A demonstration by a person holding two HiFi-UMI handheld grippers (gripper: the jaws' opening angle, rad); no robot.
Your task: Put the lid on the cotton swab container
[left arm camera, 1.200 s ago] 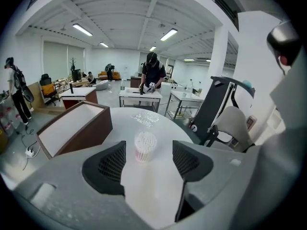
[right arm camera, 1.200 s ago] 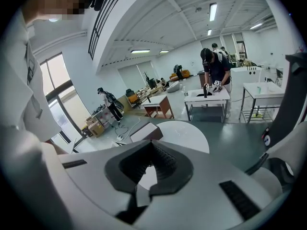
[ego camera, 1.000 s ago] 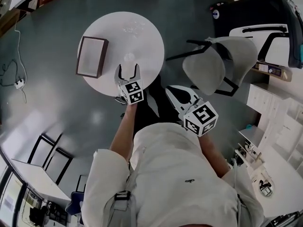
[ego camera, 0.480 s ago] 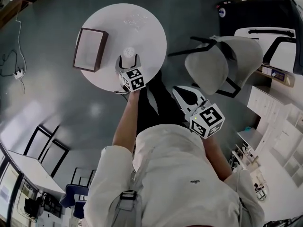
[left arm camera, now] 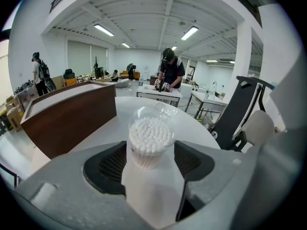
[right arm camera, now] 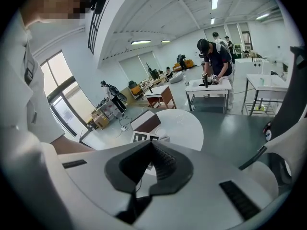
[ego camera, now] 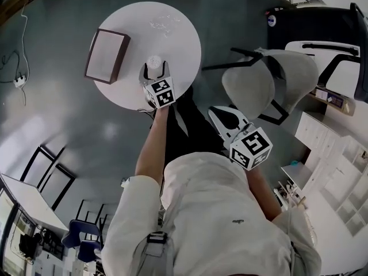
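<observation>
On my feed the round worktop (ego camera: 183, 39) reads plain white against a dark grey floor (ego camera: 57, 119). The box (ego camera: 106, 55) has dark brown walls and a pale grey inside. The cotton swab container (left arm camera: 150, 135) is clear and packed with white swab tips. I see the left tool (ego camera: 156, 68) in light grey with black ribbed pads, and the right tool (right arm camera: 152, 147) in the same colours. Each carries a cube patterned with black-and-white square markers. The chair (ego camera: 253, 85) is off-white on black legs. The person's top (ego camera: 224, 211) is cream.
</observation>
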